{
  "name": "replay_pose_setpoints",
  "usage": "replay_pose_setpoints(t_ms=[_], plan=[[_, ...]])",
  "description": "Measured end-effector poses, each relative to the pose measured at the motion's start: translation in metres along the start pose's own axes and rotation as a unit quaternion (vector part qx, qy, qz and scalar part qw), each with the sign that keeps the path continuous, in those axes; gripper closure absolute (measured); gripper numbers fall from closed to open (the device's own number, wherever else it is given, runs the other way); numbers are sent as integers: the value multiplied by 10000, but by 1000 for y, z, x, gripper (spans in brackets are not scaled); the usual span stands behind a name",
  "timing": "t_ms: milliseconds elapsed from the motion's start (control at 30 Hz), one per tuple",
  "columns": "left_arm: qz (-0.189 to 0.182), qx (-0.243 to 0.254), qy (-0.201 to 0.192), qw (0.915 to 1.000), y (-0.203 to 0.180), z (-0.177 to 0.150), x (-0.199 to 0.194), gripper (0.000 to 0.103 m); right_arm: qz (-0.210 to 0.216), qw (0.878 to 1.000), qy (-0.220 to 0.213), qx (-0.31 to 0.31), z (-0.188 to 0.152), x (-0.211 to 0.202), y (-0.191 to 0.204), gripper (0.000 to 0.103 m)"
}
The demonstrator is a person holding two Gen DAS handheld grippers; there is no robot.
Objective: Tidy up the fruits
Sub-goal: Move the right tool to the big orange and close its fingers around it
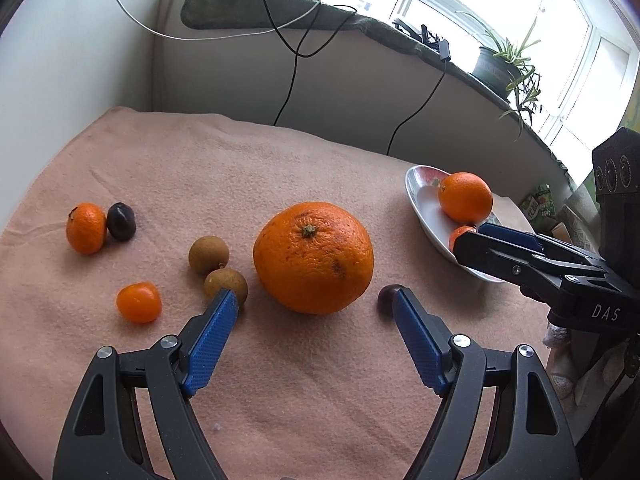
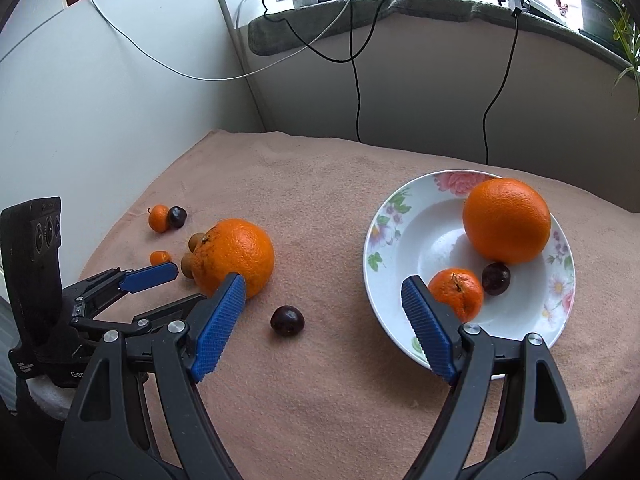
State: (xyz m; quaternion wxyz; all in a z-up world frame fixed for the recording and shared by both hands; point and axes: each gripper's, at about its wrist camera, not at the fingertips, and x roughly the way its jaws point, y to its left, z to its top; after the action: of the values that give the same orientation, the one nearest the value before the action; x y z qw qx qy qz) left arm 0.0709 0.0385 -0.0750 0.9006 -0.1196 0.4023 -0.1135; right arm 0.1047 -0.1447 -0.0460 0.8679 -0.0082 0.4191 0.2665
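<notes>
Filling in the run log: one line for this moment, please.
left gripper: open, facing big orange | right gripper: open, empty | plate: three fruits

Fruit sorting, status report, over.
Both grippers, left and right, open, empty. Big orange on cloth ahead of left. Plate holds three fruits. Nothing blocking.

Right gripper (image 2: 322, 294), blue ridged fingers (image 2: 218, 322) spread wide, empty, above the pink cloth-covered counter (image 2: 320, 184). White flower-rimmed plate (image 2: 378, 232) holds a large orange (image 2: 506, 220), a small mandarin (image 2: 458, 292) and a dark plum (image 2: 496, 278). A second dark plum (image 2: 287, 320) lies between the fingers' tips; a big loose orange (image 2: 234, 254) sits just beyond the left finger.
</notes>
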Motion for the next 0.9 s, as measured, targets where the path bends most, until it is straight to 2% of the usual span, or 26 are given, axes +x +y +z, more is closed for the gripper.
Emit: replay_pose_setpoints(t_ms=[433, 900], plan=[[-89, 76, 9, 9999, 2, 6, 7, 25, 567, 9979, 319, 39, 13, 34, 18, 20], [-136, 243, 16, 9996, -1, 11, 12, 27, 808, 9948, 627, 4, 17, 62, 32, 20]])
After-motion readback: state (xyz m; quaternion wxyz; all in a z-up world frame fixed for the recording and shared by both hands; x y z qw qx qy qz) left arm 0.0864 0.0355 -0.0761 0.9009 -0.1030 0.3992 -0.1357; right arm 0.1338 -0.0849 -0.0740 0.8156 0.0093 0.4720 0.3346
